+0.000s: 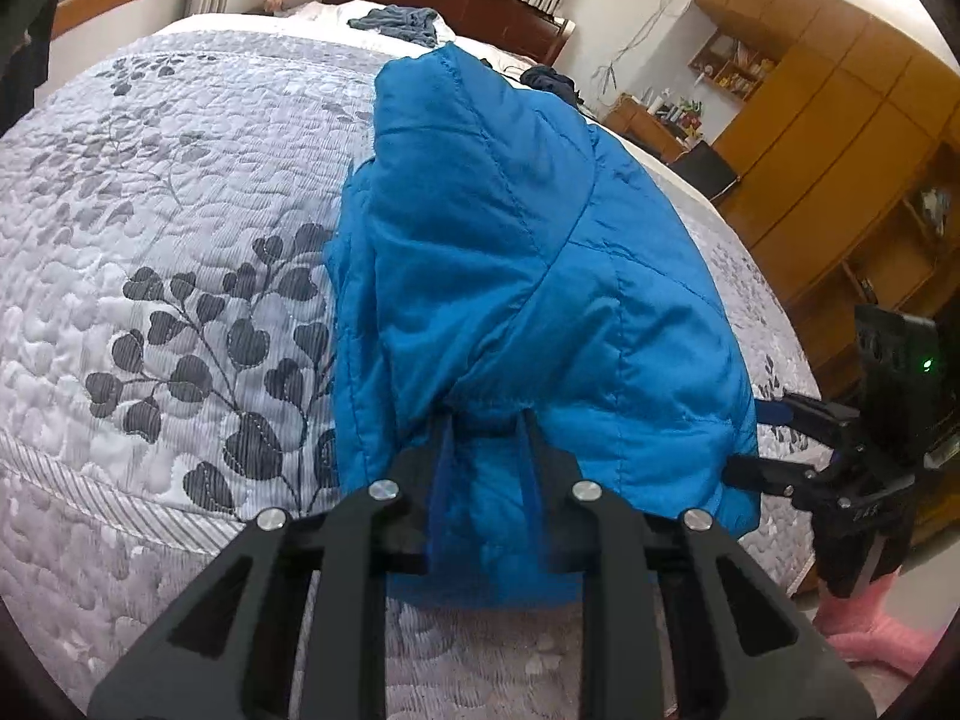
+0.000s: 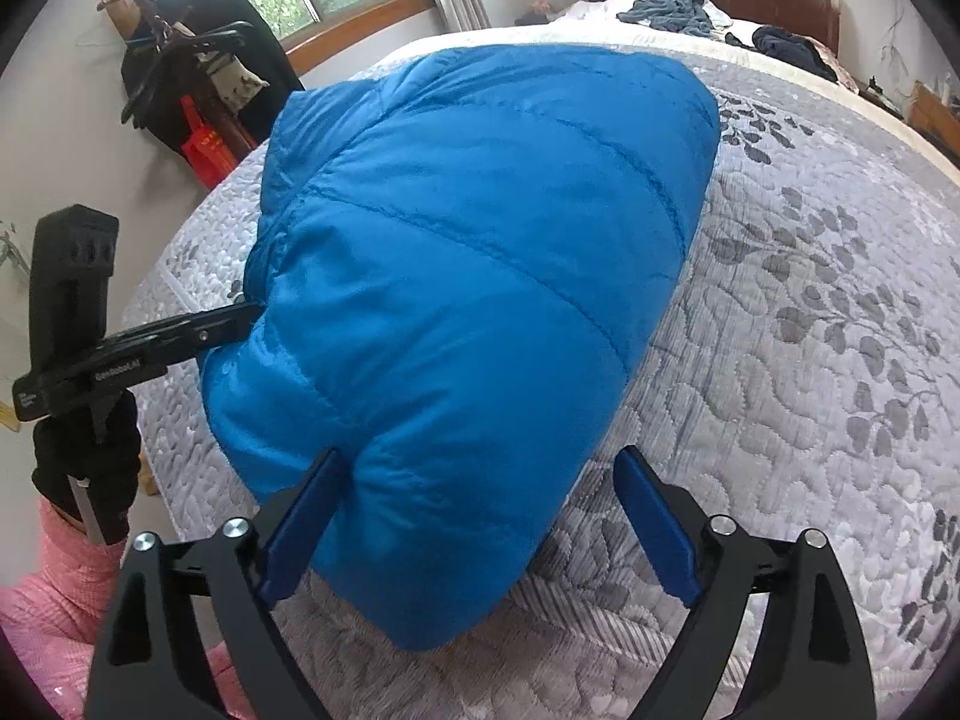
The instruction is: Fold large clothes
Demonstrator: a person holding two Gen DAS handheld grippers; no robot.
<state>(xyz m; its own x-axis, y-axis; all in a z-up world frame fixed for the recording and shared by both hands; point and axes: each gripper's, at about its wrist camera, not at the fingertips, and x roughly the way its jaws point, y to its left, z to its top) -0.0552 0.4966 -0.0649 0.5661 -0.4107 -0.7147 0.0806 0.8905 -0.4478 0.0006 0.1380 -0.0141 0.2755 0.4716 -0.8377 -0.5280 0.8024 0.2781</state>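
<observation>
Both wrist views close, facing headboard, sharing blue jacket [image 1: 516, 276]

Bed [image 2: 780, 360] w/ blue jacket [image 2: 468, 276], clothes [image 2: 666, 11].

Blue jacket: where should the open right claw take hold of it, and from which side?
The near puffy edge of the jacket, approached low from the foot of the bed. That folded edge bulges toward the right claw, already straddled by its open jaws. The left claw pinches the same edge further along.
</observation>
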